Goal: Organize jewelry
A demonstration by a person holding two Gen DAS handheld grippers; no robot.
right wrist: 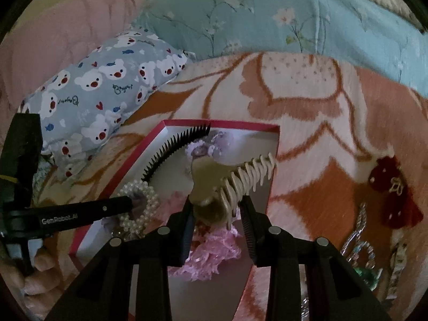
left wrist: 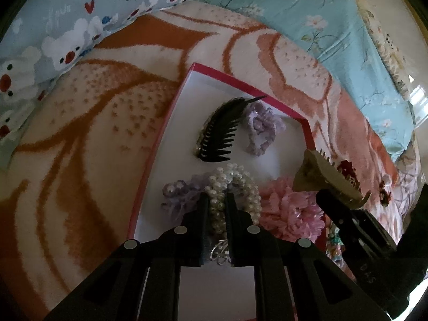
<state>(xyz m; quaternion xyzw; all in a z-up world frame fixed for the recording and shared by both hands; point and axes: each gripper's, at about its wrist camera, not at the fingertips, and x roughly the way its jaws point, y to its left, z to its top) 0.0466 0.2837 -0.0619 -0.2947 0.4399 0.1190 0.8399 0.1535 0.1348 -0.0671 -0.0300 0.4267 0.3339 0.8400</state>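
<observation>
A white box with a red rim lies on the bed. In it are a black comb, a lilac scrunchie, a pink flower piece and a pearl bracelet bundle. My left gripper is shut on the pearl bundle inside the box. My right gripper is shut on a beige claw hair clip, held above the box's right side.
An orange and cream blanket covers the bed. A bear-print pillow and a teal floral quilt lie behind. To the right of the box lie a dark red bow, silver chains and other trinkets.
</observation>
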